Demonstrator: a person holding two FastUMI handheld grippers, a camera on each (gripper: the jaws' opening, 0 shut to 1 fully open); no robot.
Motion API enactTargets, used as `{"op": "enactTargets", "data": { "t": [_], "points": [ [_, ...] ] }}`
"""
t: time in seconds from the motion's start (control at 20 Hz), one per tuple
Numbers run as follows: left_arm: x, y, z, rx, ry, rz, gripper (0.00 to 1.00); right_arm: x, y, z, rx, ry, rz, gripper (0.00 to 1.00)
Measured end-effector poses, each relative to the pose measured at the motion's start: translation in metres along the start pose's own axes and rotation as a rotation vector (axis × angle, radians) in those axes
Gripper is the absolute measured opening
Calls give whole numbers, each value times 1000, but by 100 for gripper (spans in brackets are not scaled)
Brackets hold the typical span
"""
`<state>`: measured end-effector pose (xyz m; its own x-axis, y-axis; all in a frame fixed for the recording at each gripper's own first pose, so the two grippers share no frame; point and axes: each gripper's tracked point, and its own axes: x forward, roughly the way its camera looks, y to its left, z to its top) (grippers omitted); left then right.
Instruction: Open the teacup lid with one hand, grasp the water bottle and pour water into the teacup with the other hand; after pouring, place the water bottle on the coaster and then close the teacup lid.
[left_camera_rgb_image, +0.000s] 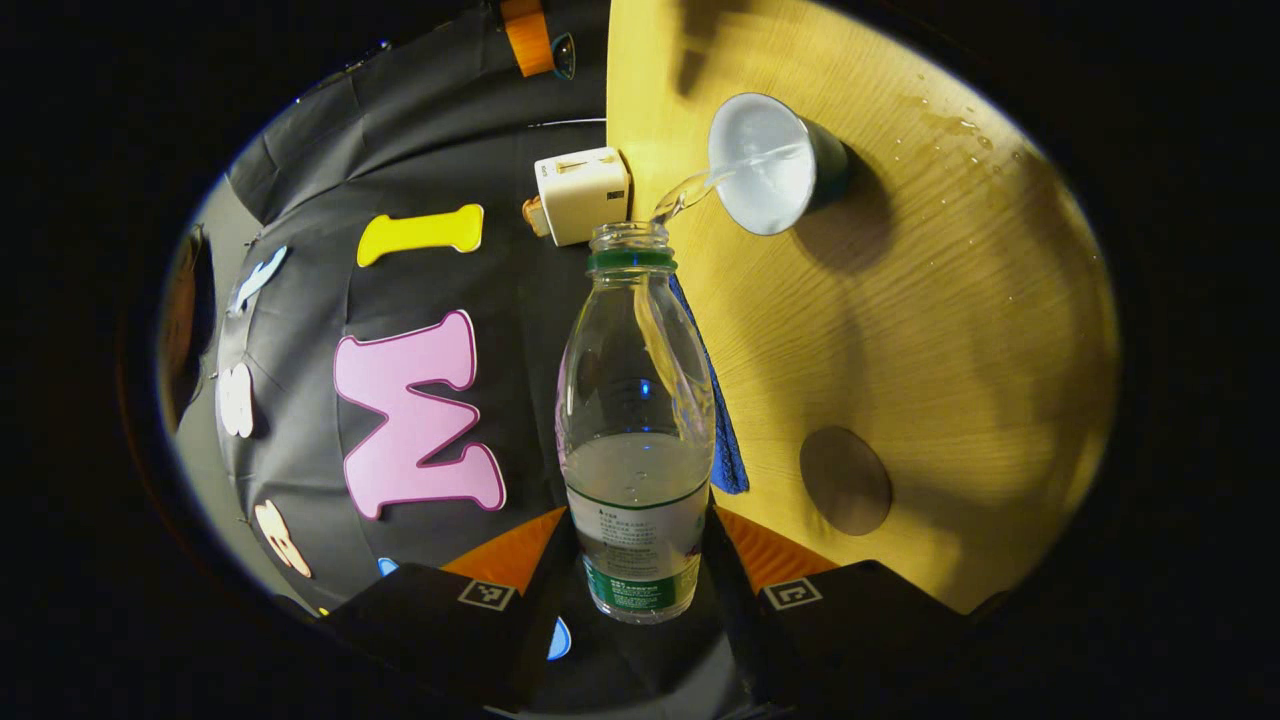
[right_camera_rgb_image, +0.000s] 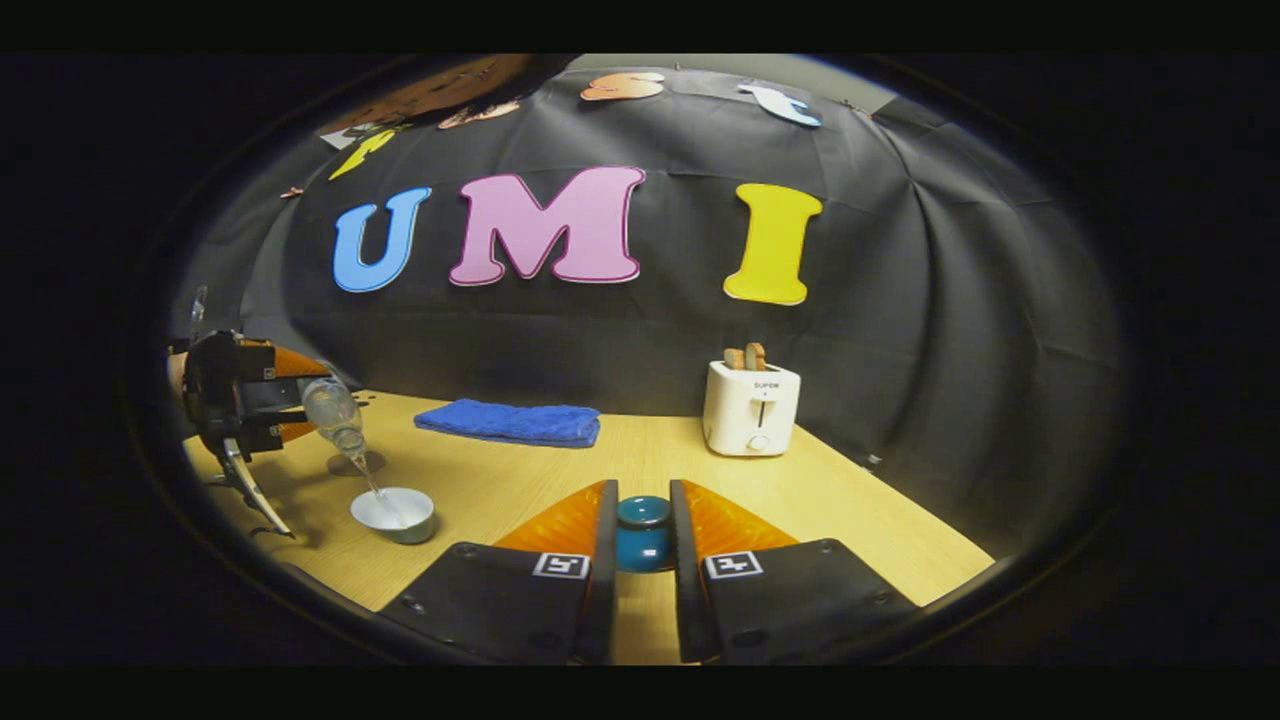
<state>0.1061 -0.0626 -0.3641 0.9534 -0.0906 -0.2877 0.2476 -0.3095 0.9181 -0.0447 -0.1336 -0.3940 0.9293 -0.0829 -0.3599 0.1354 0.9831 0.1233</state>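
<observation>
The left claw was clamped on the bottle, tipped so a thin stream ran from its mouth into the cup on the bench. The right claw held the lid pinched between its fingers, well clear of the cup. To pour well, the tilt likely wanted holding steady and shallow, mouth kept over the cup's centre; droplets already dotted the wood nearby. The bottle was clear, ribbed plastic, about half full; the cup round and pale inside; the coaster a flat, dark disc nearby.
</observation>
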Motion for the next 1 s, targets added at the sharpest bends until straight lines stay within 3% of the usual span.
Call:
{"op": "enactTargets", "data": {
  "t": [0.2, 0.25, 0.3, 1.0],
  "points": [
    [1, 1, -3, 21, 0, 10, 75, -2, -2, 0, -5, -1, -2, 28],
    [1, 2, -3, 26, -2, 12, 75, -2, -3, 1, -4, -2, -3, 32],
    [2, 3, -2, 33, -6, 17, 75, -2, -2, 1, -5, -3, -3, 28],
    [10, 17, 4, 168, -48, 75, 75, -4, -1, -2, -14, -8, 4, 28]
  ]
}}
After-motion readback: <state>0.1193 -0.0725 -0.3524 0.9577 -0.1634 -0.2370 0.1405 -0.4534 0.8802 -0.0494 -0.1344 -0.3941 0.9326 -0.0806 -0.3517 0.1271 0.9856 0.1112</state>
